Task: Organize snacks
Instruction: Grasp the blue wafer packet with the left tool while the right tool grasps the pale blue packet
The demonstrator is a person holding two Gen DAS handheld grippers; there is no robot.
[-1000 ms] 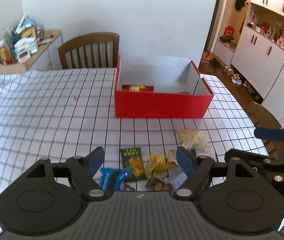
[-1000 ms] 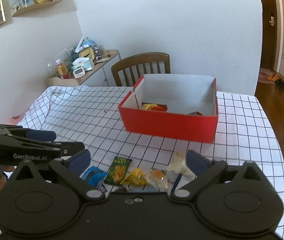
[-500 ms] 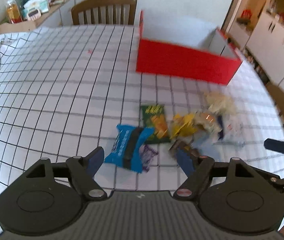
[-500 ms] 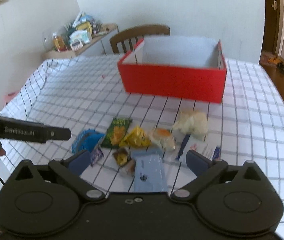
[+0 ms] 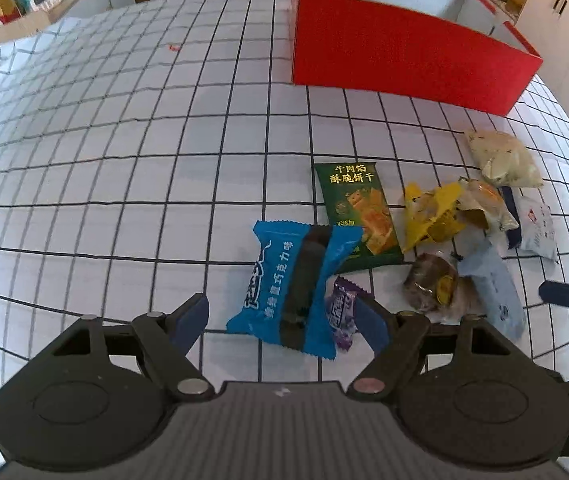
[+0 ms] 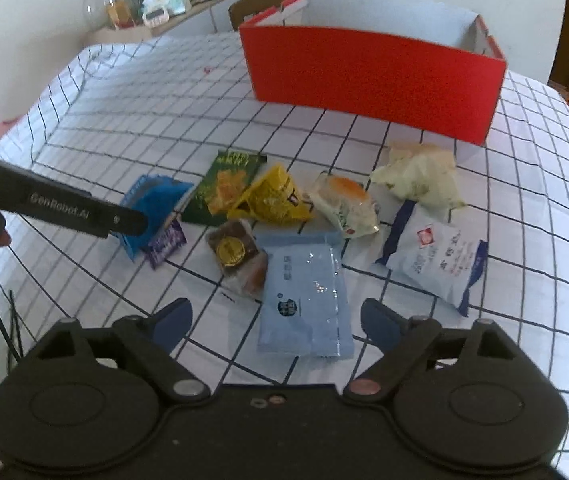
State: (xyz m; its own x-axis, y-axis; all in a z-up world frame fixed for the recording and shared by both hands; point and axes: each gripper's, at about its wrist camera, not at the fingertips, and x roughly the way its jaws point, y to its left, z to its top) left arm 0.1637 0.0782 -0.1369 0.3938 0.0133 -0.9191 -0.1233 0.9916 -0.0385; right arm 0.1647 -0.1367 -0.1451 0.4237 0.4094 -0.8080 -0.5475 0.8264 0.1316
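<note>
Left gripper [image 5: 284, 322]: fingers spread wide, grasping nothing, straddling the near end of a blue foil snack packet [image 5: 298, 286] on the checked-cloth bench [image 5: 124, 184].
Small purple candy wrapper [image 5: 342, 312]: tucked against that packet's right edge.
Dark green biscuit packet [image 6: 226, 186], crumpled yellow wrapper [image 6: 270, 196], clear-wrapped brown cake [image 6: 236, 252]: clustered mid-bench.
Right gripper [image 6: 276, 326]: fingers released, flanking a pale blue flat pouch [image 6: 304, 294].
White-and-navy packet [image 6: 434, 258]: right of pouch.
Red cardboard box [image 6: 372, 74]: behind, well apart.
</note>
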